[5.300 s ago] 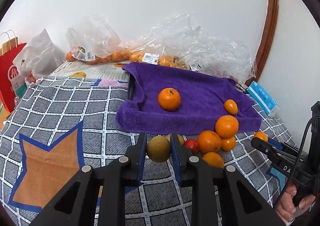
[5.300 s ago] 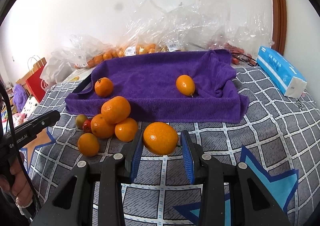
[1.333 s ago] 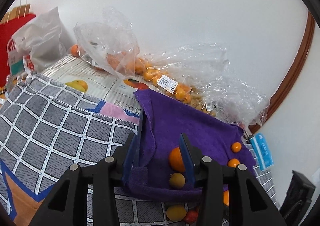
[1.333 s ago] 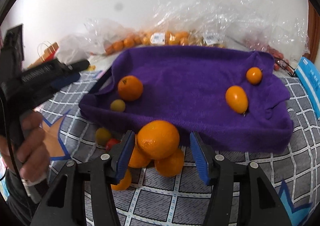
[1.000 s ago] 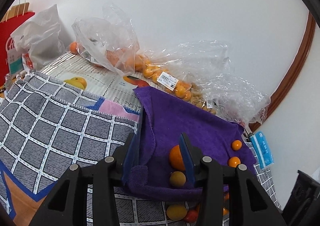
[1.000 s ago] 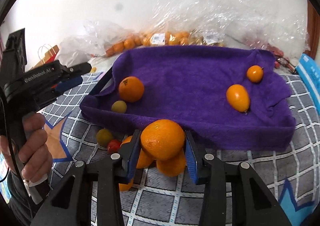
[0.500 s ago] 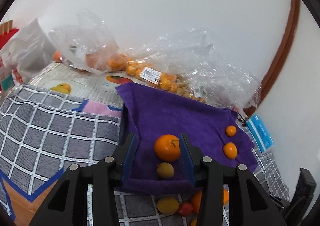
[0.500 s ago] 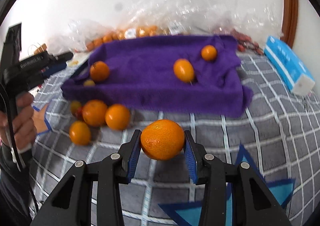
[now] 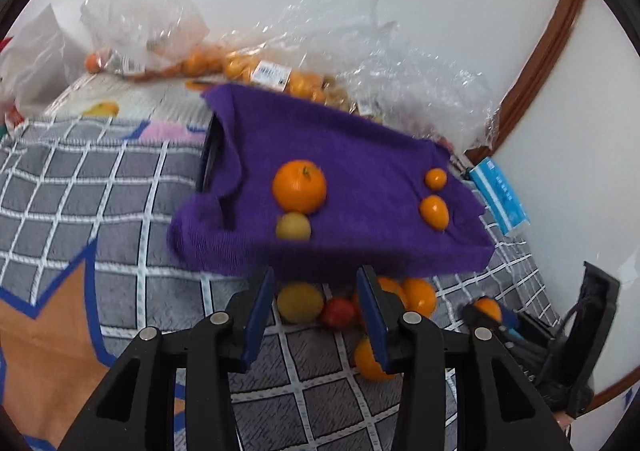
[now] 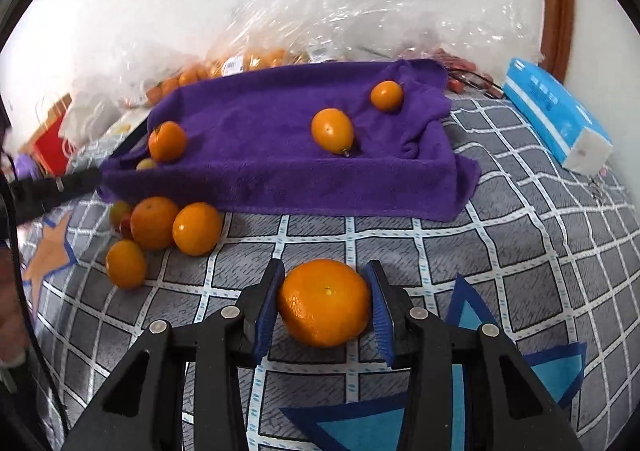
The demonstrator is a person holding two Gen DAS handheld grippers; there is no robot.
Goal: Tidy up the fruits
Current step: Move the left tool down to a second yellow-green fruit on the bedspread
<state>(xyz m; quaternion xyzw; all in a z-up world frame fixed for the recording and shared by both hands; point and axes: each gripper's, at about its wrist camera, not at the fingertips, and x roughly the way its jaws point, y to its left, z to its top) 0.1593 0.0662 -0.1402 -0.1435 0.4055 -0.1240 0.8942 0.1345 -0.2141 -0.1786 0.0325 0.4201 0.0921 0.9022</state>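
Two tongs, right tongs (image 10: 325, 301) clamped on large round orange mandarin (image 10: 324, 302), left tongs (image 9: 316, 301) empty, just narrowed, small yellowish fruit (image 9: 300, 303) seemingly beyond tips, purple towel (image 9: 352, 171) further ahead.

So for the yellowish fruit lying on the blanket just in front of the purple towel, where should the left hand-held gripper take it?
Across its middle, coming down from above. The yellowish fruit is small and round, the towel lies behind it and a red fruit touches its right side, so that pad needs care.

I see a grey checked blanket (image 10: 520, 235), blue tissue pack (image 10: 556, 115) by the wall, crumpled clear plastic bags (image 9: 400, 63), red paper bag (image 10: 50, 147).
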